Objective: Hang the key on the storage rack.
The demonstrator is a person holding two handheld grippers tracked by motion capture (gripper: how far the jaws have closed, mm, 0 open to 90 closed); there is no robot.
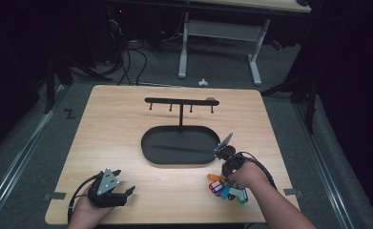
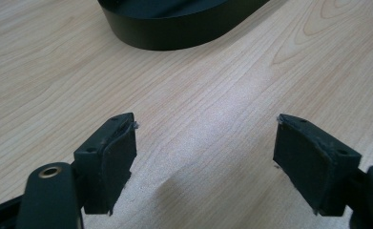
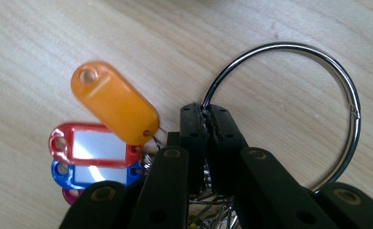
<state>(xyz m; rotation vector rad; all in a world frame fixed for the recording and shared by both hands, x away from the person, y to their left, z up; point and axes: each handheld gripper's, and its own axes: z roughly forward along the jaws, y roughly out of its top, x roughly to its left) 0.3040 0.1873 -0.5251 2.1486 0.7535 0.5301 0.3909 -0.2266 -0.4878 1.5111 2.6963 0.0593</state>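
Two grippers are at work on the near half of the table [image 1: 127, 109], and the right gripper [image 3: 206, 121] has the job in hand: its jaws are pressed together on the metal ring [image 3: 289, 102] of a bunch of key tags, pinching the wire where the loop starts. The orange tag [image 3: 112, 109], red tag [image 3: 91, 144] and blue tag [image 3: 96, 174] fan out beside the jaws, lying on the wood. In the high view the bunch [image 1: 226, 189] sits at the table's near right edge, under the person's right hand, just in front of the black oval tray [image 1: 148, 143] with its hook rack [image 1: 180, 101]. The left gripper [image 2: 205, 152] hovers low over bare wood with jaws spread wide and nothing between them. The step looks like the grasp, just made. Next, I judge, comes a lift and a carry toward a peg on the rack, keeping the ring's open loop facing the peg; the thin wire could twist in the pinch.
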